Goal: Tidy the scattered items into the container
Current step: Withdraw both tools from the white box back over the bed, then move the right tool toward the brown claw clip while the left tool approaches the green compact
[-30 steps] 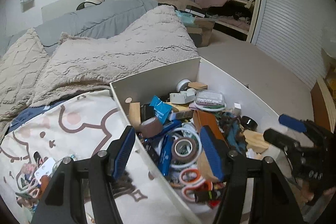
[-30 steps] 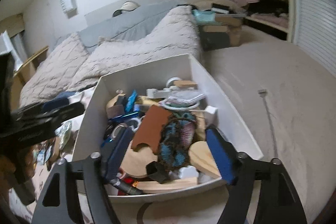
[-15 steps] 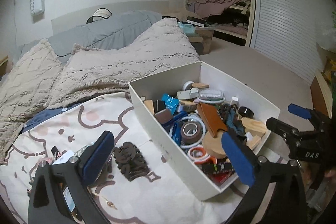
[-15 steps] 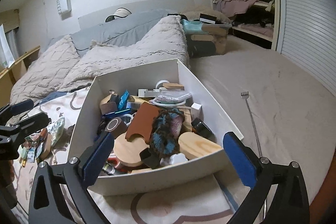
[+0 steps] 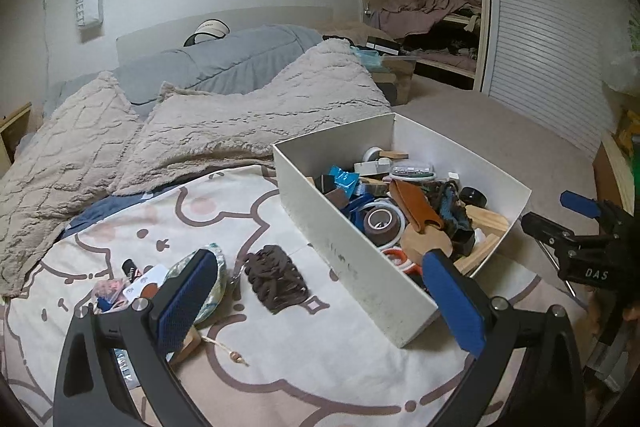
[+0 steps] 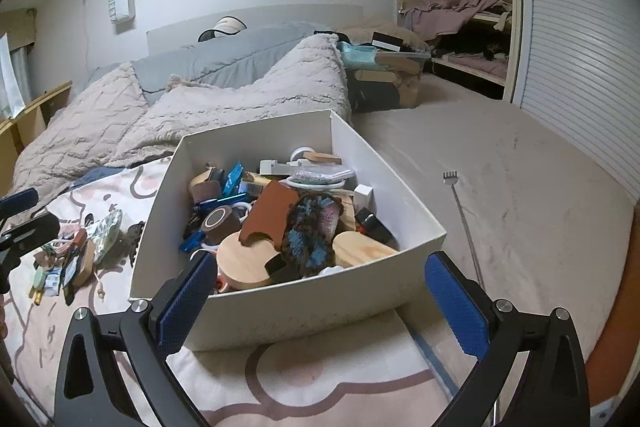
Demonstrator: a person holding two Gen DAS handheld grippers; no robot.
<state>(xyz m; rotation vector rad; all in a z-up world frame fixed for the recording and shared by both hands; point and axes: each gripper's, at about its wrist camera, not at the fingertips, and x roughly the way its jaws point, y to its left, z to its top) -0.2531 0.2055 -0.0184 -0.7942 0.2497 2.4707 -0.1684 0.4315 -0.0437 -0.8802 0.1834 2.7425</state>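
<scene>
White box (image 5: 352,259) sits on the cartoon-print blanket (image 5: 224,227) on the bed, already heaped with odds and ends; loose items left outside lie to its left, the brown knitted piece (image 5: 276,277) just beside the box wall, a small pile (image 5: 132,283) farther left. Left tool (image 5: 320,291) is the nearer one, knitted piece ahead between its fingers, long axis running away from it. Both the left and the right tool (image 6: 320,291) gape fully, holding nothing.

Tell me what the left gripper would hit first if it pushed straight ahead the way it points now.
Probably the dark brown knitted piece lying on the bedspread, which sits between the open left gripper and the white box; depth is uncertain in this fisheye view.
</scene>
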